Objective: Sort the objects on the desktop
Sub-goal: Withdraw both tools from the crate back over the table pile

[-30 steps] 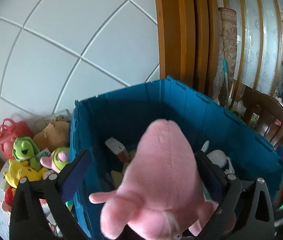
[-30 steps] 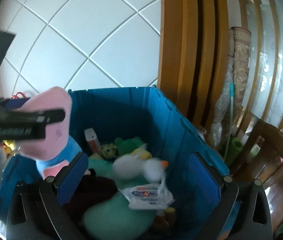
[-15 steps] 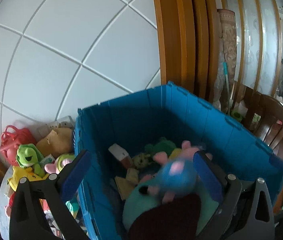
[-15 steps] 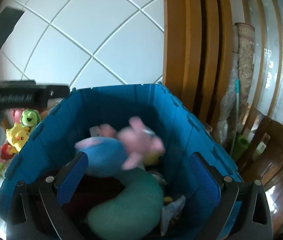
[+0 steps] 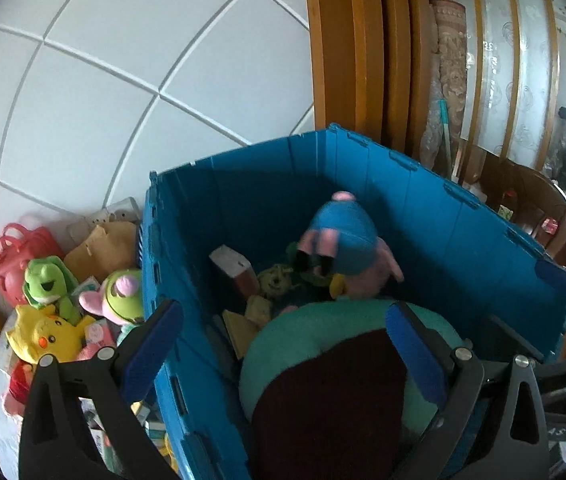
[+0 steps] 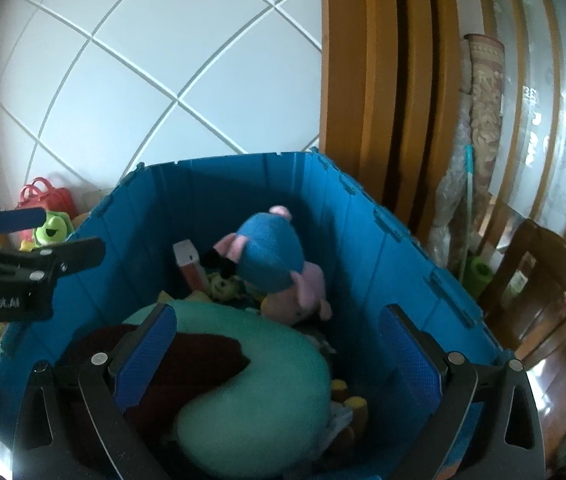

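Shows the left tongs (image 5: 279, 320) spread wide and empty, where a second ago gripped the pink-and-blue pig toy (image 5: 343, 244) between the pads. Finds that toy now inside the blue bin (image 5: 443, 220), ahead of the left tips and well beyond them, lying tail-up on the pile near the far wall and touching neither tool. Looks settled or nearly so, though slightly blurred.

Shows the right tongs (image 6: 277, 320) likewise spread wide with nothing between the pads, hovering over the near side of the bin. Places a green neck pillow (image 5: 323, 332) and a dark red cloth (image 5: 331, 400) directly below the tips of both tongs, and a small box (image 5: 231, 264) beyond them, just left of the pig.

Counts as one item sorted: release done, and probably no more handling needed for the pig.

Leaves more to do, by the look of it. Outside the bin, off to the left of the left tongs, shows a yellow toy (image 5: 43, 332), a green frog (image 5: 45, 286), a round green-and-pink toy (image 5: 121, 300) and a red bag (image 5: 15, 248) heaped together. Suggests swinging the left tongs leftward and down to that heap for the next pick, minding the bin wall just beside the left finger.
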Demonstrator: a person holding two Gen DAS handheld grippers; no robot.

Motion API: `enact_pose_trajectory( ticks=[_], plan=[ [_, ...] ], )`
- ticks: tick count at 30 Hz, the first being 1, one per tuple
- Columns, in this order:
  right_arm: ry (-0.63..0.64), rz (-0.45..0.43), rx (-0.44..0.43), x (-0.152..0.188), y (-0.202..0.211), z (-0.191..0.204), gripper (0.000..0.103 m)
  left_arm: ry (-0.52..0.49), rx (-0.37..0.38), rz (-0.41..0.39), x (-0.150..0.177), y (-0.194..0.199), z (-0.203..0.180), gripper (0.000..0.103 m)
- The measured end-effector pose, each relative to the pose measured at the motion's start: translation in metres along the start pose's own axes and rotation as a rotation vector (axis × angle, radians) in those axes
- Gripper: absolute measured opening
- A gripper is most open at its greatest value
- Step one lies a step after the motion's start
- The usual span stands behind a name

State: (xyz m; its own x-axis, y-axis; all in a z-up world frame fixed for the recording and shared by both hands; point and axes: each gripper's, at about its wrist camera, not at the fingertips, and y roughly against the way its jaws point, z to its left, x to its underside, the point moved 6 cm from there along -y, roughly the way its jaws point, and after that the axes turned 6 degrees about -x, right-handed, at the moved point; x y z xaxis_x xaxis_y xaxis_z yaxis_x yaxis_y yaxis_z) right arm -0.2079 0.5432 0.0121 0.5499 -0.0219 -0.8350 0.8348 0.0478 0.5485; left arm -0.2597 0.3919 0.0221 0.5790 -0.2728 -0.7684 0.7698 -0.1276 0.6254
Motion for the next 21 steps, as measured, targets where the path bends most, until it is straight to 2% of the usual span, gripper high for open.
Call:
enact_pose_trajectory(
  ticks=[4,12,17,21],
  plan=[
    [-0.013,0.008,0.006,0.005,0.001,0.001,0.103,0.007,0.015,0.000,0.007,0.007,0.003,0.103],
    [-0.043,-0.009,0.007,0.017,0.020,0.017,0.103,0.052,0.051,-0.046,0.036,0.047,0.033,0.103],
    [-0.043,-0.033,0.007,0.022,0.037,0.055,0.103,0.053,0.042,-0.082,0.061,0.074,0.070,0.103],
    [-0.038,-0.059,0.010,0.029,0.055,0.103,0.103,0.063,0.048,-0.096,0.086,0.091,0.108,0.103]
  ],
)
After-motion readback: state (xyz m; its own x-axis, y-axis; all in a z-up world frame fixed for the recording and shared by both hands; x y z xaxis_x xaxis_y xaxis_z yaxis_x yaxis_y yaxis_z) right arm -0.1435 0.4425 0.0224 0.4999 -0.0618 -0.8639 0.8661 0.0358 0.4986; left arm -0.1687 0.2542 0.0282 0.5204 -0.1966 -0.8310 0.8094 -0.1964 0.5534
